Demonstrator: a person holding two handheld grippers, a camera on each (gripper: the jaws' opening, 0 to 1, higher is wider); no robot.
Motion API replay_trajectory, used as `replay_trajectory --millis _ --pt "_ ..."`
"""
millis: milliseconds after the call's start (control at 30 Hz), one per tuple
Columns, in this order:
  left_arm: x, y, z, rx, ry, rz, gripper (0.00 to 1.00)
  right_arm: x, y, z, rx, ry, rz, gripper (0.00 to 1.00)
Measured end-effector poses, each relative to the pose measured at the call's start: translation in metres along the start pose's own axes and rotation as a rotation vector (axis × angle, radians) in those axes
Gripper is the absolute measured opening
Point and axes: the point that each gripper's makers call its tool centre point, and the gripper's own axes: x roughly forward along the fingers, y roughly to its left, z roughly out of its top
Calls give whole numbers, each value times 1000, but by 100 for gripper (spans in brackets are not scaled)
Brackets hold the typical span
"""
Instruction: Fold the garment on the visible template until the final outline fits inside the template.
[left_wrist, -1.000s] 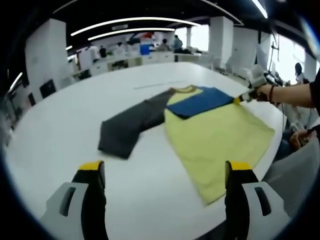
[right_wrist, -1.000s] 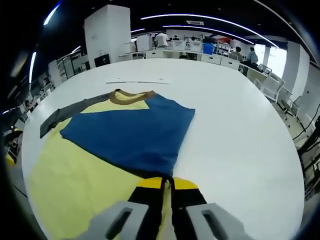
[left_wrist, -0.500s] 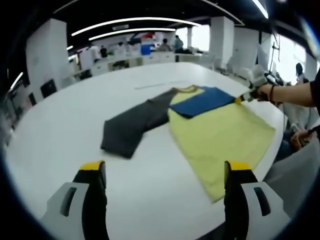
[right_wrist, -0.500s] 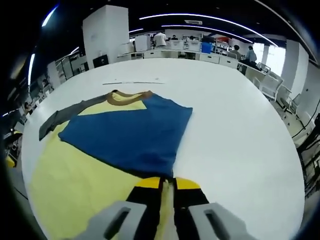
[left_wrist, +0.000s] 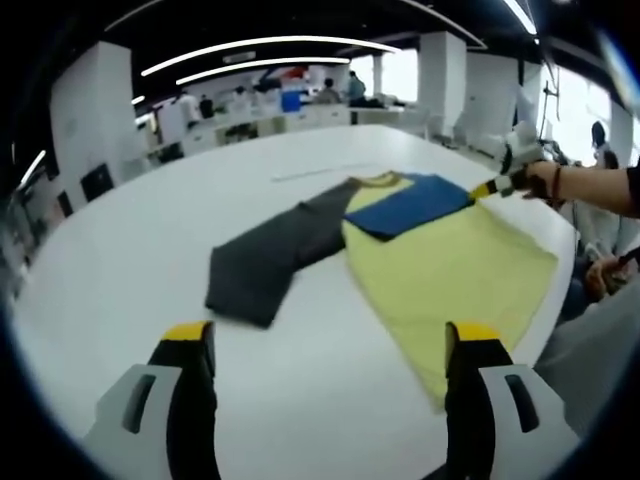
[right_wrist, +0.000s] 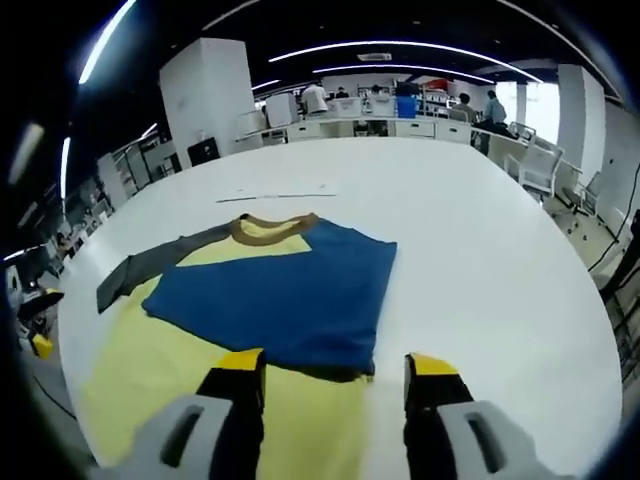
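Note:
A long-sleeved shirt lies flat on the white table (left_wrist: 120, 250). Its yellow body (left_wrist: 450, 270) is near me, and the grey sleeve (left_wrist: 265, 260) stretches out to the left. The blue sleeve (left_wrist: 410, 200) is folded across the chest below the tan collar (right_wrist: 270, 228). My left gripper (left_wrist: 328, 345) is open, hovering short of the shirt with nothing between its jaws. My right gripper (right_wrist: 333, 370) is open just over the blue sleeve's (right_wrist: 280, 295) cuff edge and the yellow body (right_wrist: 150, 360). From the left gripper view, the right gripper (left_wrist: 485, 188) sits at the shirt's far right corner, held by a hand.
A thin line mark (right_wrist: 280, 193) lies on the table beyond the collar. The table's rounded edge (right_wrist: 590, 330) runs close on the right. Desks, chairs and people (right_wrist: 400, 100) fill the room behind. The person's forearm (left_wrist: 590, 190) reaches in from the right.
My right gripper has opened and let go of the blue sleeve, which now lies flat on the chest; it has pulled back slightly. The left gripper stays open and barely moved.

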Motion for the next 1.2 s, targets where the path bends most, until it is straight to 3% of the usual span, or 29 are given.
replay_trajectory --millis 567,800,1200 --pt "33 28 26 62 -69 46 72 -45 44 12 -64 -76 155 85" --pt "48 37 18 82 -53 57 59 -61 60 12 -80 -97 214 85" --pt "75 48 2 63 -33 84 36 -85 69 8 -87 -120 223 83"
